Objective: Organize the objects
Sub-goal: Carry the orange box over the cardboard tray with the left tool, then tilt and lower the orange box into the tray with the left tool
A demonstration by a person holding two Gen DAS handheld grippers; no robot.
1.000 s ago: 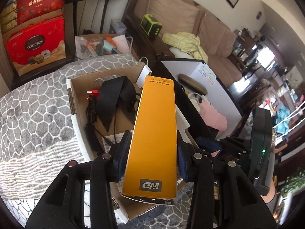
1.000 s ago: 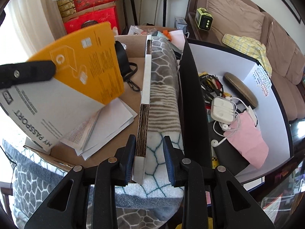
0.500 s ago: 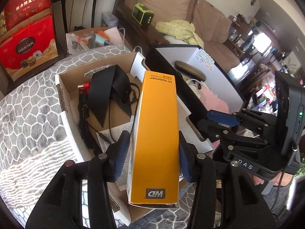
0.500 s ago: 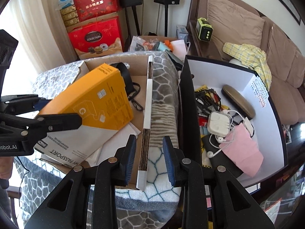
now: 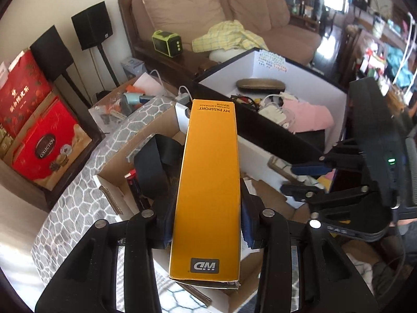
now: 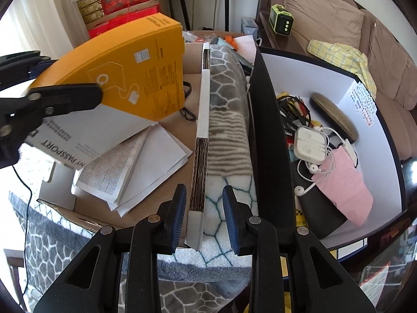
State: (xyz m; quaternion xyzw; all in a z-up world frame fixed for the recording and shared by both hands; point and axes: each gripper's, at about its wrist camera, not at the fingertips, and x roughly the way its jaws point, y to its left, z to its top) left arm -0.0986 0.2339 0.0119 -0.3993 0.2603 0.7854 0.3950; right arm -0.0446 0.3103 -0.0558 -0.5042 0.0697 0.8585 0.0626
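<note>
One orange box [image 5: 208,182] sits clamped in the left tongs [image 5: 207,221], whose jaws have just been closing on its narrow sides; its long axis runs straight out along the fingers, tilted down over the cardboard box [image 5: 114,167]. Two containers lie ahead: that cardboard one directly beneath, and a white-lined bin [image 6: 312,78] off to the right. The right tongs [image 6: 203,221], part-open, straddle the cardboard wall [image 6: 200,156] without pressing it, gripping nothing.
</note>
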